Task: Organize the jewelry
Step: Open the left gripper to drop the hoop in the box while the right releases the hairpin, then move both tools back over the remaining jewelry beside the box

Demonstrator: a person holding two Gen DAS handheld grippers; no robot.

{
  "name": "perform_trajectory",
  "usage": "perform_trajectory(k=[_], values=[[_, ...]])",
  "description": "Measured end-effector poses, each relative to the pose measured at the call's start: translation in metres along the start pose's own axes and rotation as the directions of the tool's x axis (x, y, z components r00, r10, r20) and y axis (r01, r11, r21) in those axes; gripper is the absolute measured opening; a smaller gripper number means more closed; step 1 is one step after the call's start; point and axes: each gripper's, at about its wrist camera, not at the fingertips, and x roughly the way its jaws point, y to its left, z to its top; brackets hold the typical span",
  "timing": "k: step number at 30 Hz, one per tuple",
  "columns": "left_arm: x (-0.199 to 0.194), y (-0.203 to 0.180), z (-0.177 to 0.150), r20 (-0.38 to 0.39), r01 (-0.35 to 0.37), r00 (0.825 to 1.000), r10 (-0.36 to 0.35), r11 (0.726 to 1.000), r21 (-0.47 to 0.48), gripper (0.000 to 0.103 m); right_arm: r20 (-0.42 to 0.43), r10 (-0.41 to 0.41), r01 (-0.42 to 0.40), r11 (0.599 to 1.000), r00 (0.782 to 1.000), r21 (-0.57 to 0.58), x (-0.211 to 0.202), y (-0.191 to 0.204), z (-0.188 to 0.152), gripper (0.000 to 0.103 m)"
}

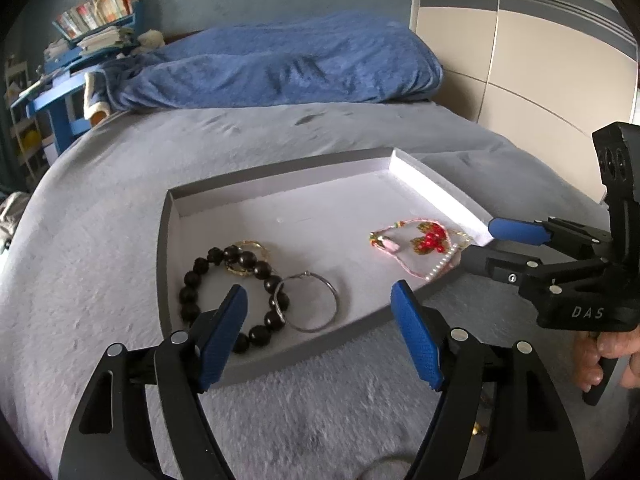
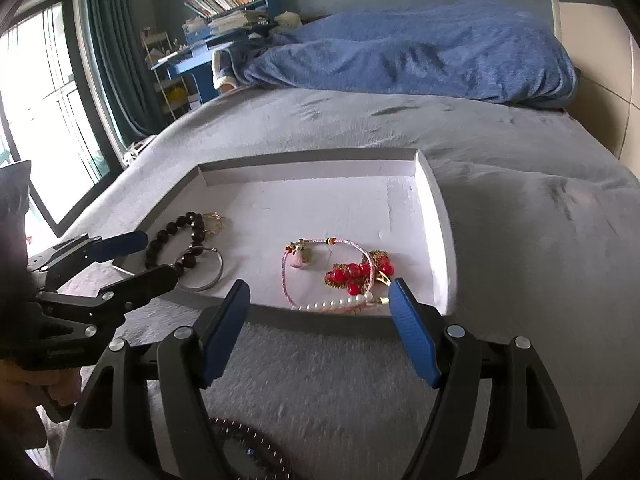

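Note:
A shallow grey tray [image 1: 280,172] [image 2: 436,216] with a white floor lies on the grey bed. In it lie a black bead bracelet [image 1: 256,266] [image 2: 168,236], a gold ring piece [image 1: 256,246] [image 2: 214,220], a silver hoop [image 1: 320,304] [image 2: 208,270], and a pink cord with red beads and pearls [image 1: 428,242] [image 2: 352,274]. My left gripper [image 1: 320,312] [image 2: 158,254] is open and empty over the tray's near left part. My right gripper [image 2: 320,308] [image 1: 476,240] is open and empty at the tray's near right edge. A dark bead strand [image 2: 248,440] lies on the bed below it.
A blue blanket [image 1: 280,64] [image 2: 420,52] is heaped at the far end of the bed. A blue desk with books [image 1: 80,40] [image 2: 224,12] stands far left. A wardrobe [image 1: 520,60] is on the right, a window [image 2: 36,112] on the left.

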Motion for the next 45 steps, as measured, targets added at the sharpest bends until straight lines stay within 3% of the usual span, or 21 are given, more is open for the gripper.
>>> perform_trajectory(k=[18,24,28,30,33,35,42,45], values=[[-0.044,-0.008,-0.065,-0.080,0.070,0.994,-0.069,0.998,0.010,0.075,-0.027,0.017,-0.015,0.999,0.999,0.047,-0.042,-0.001,-0.057,0.075],[-0.051,-0.019,-0.080,-0.096,0.134,0.987,-0.132,0.991,0.018,0.075,-0.029,0.021,-0.018,0.995,0.999,0.095,-0.049,-0.003,-0.075,0.075],[-0.048,-0.025,-0.084,-0.113,0.124,0.986,-0.119,0.992,0.037,0.075,-0.031,0.023,-0.018,0.992,0.999,0.128,-0.052,-0.006,-0.084,0.075],[-0.044,-0.024,-0.086,-0.126,0.120,0.985,-0.115,0.992,0.029,0.072,-0.030,0.022,-0.018,0.990,0.999,0.140,-0.054,-0.006,-0.088,0.075],[-0.040,-0.023,-0.089,-0.145,0.126,0.982,-0.123,0.992,0.016,0.058,-0.031,0.018,-0.014,0.991,0.999,0.133,-0.056,-0.001,-0.092,0.075],[-0.040,-0.022,-0.090,-0.141,0.132,0.982,-0.129,0.991,0.011,0.050,-0.028,0.012,-0.008,0.993,1.000,0.121,-0.057,0.002,-0.092,0.075],[-0.056,-0.011,-0.093,-0.056,0.150,0.987,-0.152,0.988,-0.036,0.049,-0.031,-0.007,0.010,0.996,0.999,0.087,-0.057,0.009,-0.094,0.075],[-0.059,-0.002,-0.093,-0.034,0.152,0.987,-0.155,0.985,-0.080,0.050,-0.032,-0.013,0.016,0.997,0.999,0.077,-0.057,0.011,-0.094,0.069]])
